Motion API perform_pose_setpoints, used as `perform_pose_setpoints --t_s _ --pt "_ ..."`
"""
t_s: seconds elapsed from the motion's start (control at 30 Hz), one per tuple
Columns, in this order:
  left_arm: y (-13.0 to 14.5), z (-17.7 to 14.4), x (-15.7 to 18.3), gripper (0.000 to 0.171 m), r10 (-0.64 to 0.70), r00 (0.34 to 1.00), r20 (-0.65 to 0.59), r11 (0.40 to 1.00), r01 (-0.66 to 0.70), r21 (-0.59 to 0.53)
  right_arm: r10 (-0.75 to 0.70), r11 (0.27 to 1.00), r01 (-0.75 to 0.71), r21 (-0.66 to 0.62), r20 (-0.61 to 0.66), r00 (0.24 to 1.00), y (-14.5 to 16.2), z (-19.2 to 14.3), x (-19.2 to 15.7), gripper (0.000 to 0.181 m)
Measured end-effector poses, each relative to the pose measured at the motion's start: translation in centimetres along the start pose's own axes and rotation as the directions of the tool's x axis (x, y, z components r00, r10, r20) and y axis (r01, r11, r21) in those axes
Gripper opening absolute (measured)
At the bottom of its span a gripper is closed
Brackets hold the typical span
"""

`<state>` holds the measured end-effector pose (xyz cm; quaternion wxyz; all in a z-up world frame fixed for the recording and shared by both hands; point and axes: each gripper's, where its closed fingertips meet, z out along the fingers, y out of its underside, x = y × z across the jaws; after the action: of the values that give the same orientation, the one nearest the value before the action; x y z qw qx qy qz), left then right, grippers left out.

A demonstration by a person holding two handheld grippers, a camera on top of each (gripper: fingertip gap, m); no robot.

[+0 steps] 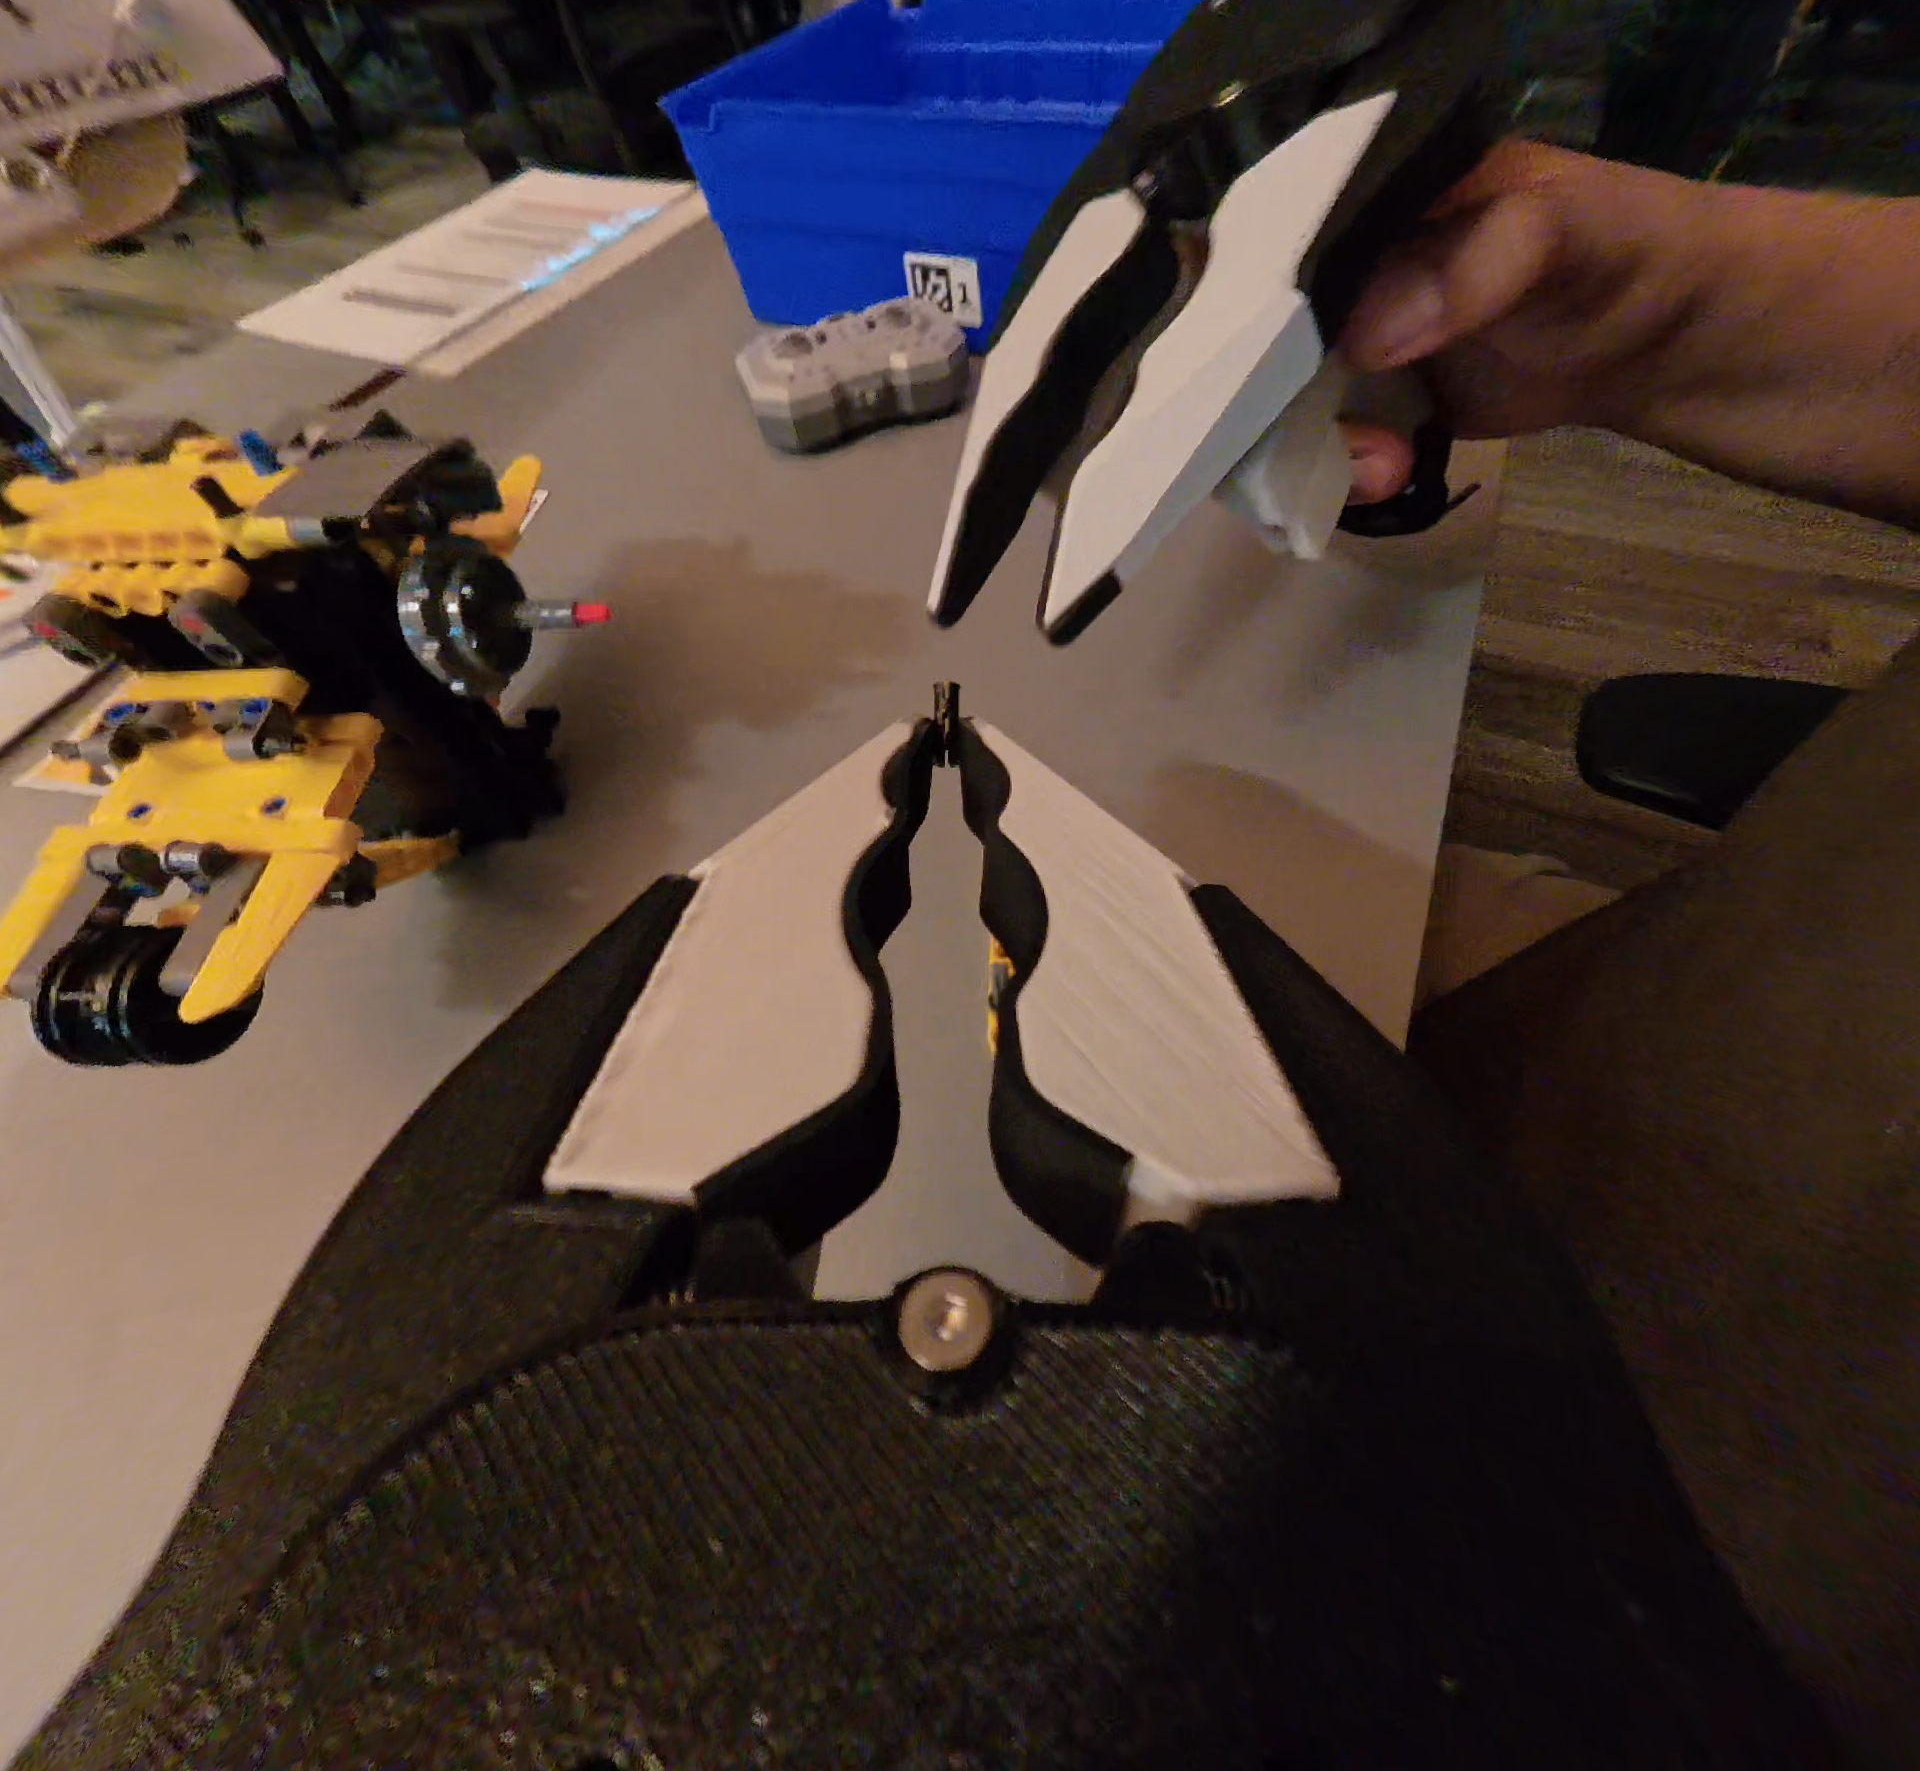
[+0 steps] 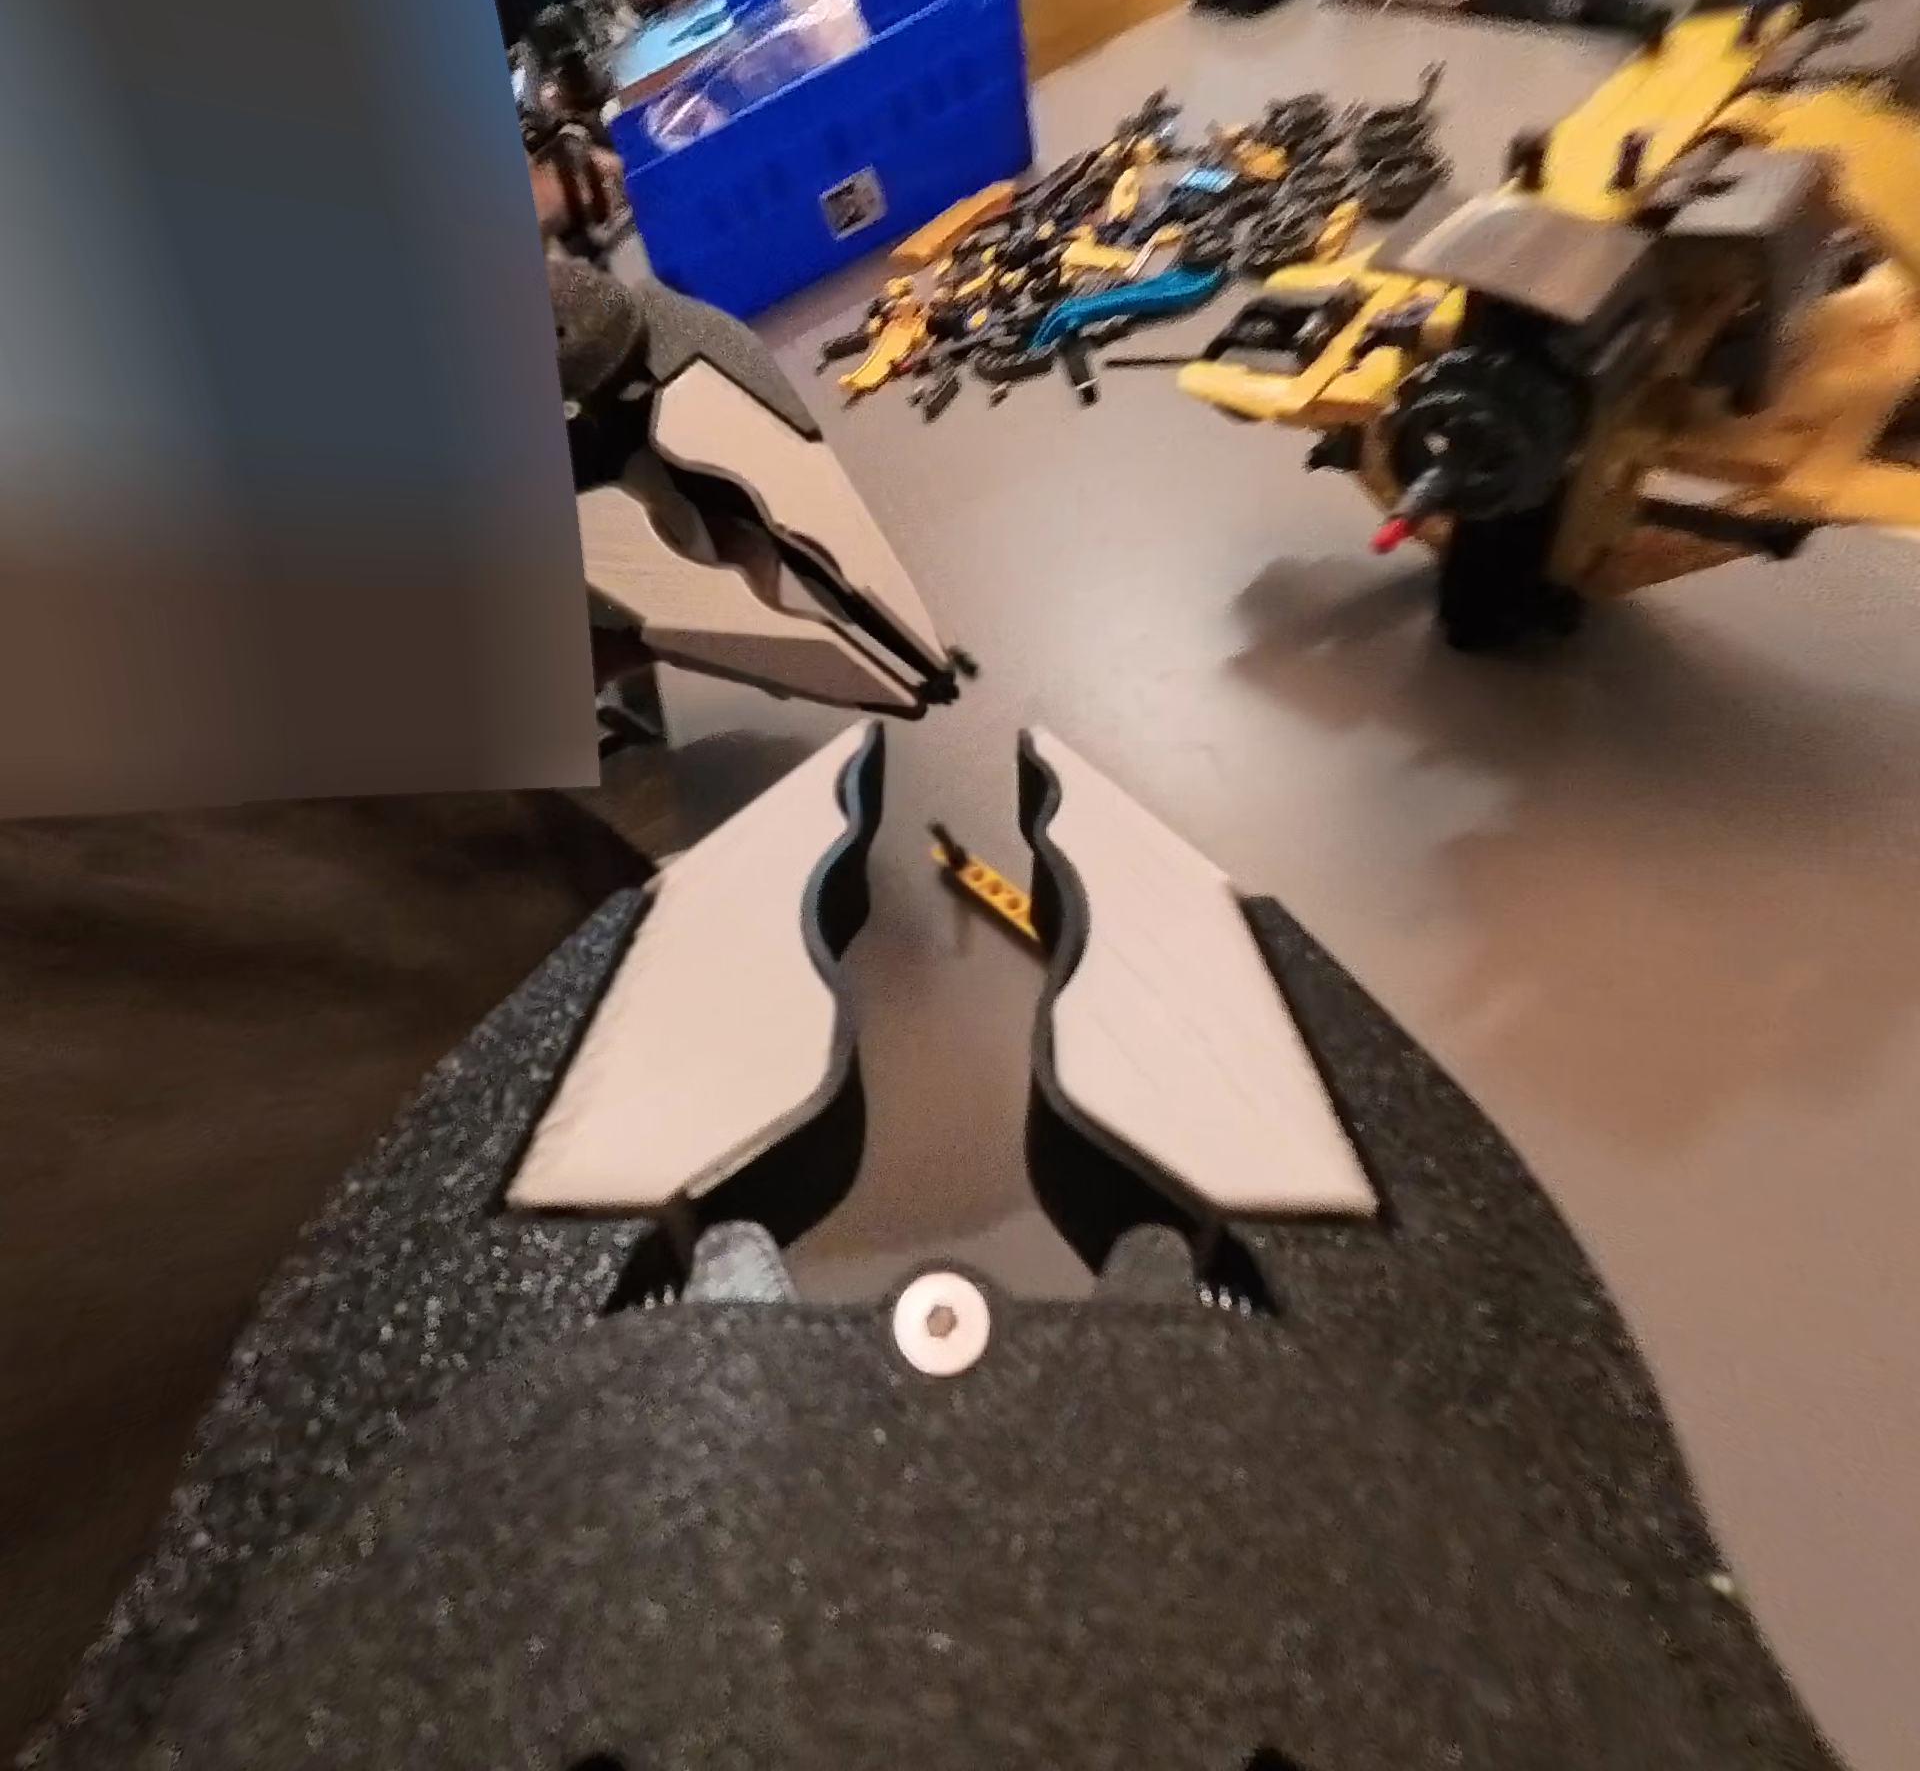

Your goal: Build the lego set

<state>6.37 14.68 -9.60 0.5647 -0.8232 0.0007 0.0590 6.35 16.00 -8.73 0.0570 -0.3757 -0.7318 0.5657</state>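
left claw (image 1: pixel 943 729) pinches small black pin (image 1: pixel 945 703); right claw (image 2: pixel 951 745) gapes empty.

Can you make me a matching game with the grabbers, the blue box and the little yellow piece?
Things:
1. left gripper
2. right gripper
3. blue bin
4. yellow beam

States:
A. lying flat on the table
B. jaws apart, holding nothing
C. at the table's far end, behind the grey controller
D. pinched shut on a small black pin

Pairs: 1-D, 2-B, 3-C, 4-A
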Motion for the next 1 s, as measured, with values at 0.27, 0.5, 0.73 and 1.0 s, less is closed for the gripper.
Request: perform_pose_setpoints --t_s 0.27,0.5,0.73,1.0 --pt "-0.2 -0.3 1.2 0.003 0.017 0.999 -0.038 0.999 -0.016 0.038 0.14 0.988 -0.13 -0.087 0.117 0.983 0.1 0.9 -0.9 0.019" --pt "0.1 -0.5 1.2 0.003 0.05 0.999 -0.018 0.998 -0.049 0.037 0.134 0.978 -0.11 -0.177 0.128 0.983 0.8 1.7 -1.5 0.005" --pt "2.3 0.2 1.8 0.053 -0.069 0.995 -0.079 0.997 0.065 -0.047 -0.084 0.932 0.054 -0.358 -0.068 0.994 1.9 0.9 1.5 0.003" --pt "6.7 1.5 1.4 0.038 -0.166 0.986 -0.029 0.956 0.153 -0.252 -0.432 0.615 0.35 -0.707 0.069 0.899 4.7 2.6 2.4 0.003"
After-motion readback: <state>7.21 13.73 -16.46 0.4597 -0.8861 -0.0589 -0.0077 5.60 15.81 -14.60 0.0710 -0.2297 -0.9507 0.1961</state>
